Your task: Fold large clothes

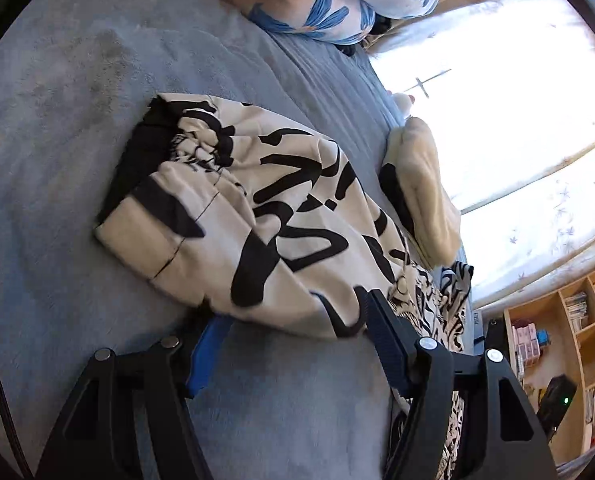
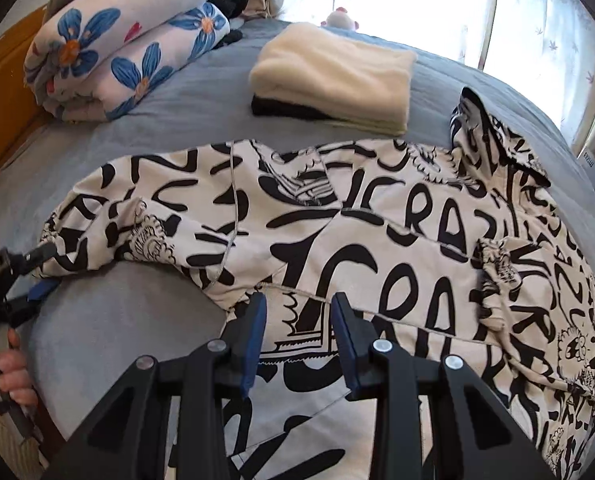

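Fold status — early

Hoodie (image 2: 337,240) lies spread on the blue bed (image 2: 137,320), sleeves tucked in, body not yet folded. We see left gripper (image 1: 293,320) spread at its edge, right gripper (image 2: 299,320) part-open over fabric — neither pinching. Folded cream stack (image 2: 333,84) sits beyond.

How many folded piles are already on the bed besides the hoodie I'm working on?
2: the cream pile just beyond the hoodie, and the floral quilt at the far left corner. More may lie out of view.
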